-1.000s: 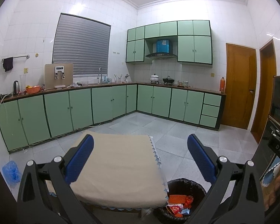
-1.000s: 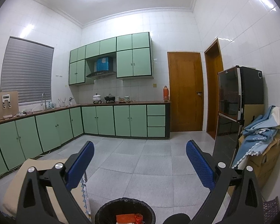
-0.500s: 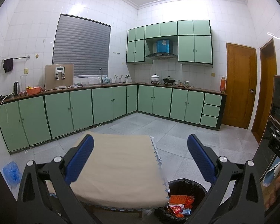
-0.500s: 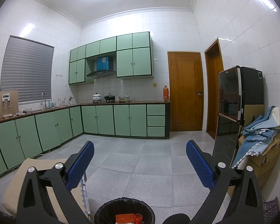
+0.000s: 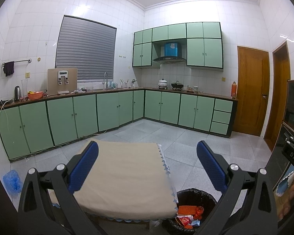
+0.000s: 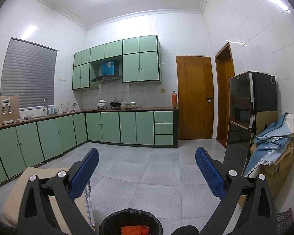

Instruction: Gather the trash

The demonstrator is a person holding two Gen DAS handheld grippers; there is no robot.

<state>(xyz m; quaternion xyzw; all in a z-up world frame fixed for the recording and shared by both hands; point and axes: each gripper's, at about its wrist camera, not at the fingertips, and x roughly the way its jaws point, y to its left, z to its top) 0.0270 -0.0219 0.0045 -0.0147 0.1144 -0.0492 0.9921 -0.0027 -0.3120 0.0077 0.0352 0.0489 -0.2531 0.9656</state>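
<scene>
Wide kitchen here, grey tiled floor [image 6: 147, 176] running out to an L-shaped run of green cabinets [image 5: 107, 109] under a brown counter [image 5: 186, 92], with more green cupboards [image 6: 140, 58] on the wall around a range hood [image 5: 169, 59]. Two wooden doors [image 6: 194, 98] stand at the right, side by side at the corner. A dark fridge [image 6: 243, 117] sits against the right wall, and beside it a cardboard box [image 6: 280, 172] heaped with blue and cream cloth [image 6: 274, 135]. A grey blind [image 5: 86, 47] covers the window.

Closer in, a low table under a cream cloth [image 5: 125, 176] fills the left view. Just beside its right corner, on the floor, is the black-lined trash bin [image 5: 196, 193], with red and orange wrappers [image 5: 188, 213] already lying inside. From the right wrist the same bin [image 6: 131, 219] sits directly below, orange packet showing.

Left claw [image 5: 147, 168] is spread wide, nothing between its blue pads [image 5: 84, 166], hanging above the table edge. Right claw [image 6: 147, 172] is equally wide and empty, over the bin.

On the counter: a water dispenser [image 5: 62, 81], a kettle [image 5: 17, 92], an orange basket [image 5: 35, 95], a tap [image 5: 105, 79], two pots [image 5: 163, 83] and a red flask [image 5: 233, 90]. A blue plastic bag [image 5: 11, 180] lies on the floor at left.

Readable lettering: "DAS" on a dark part at the left view's right edge [image 5: 293, 157].
</scene>
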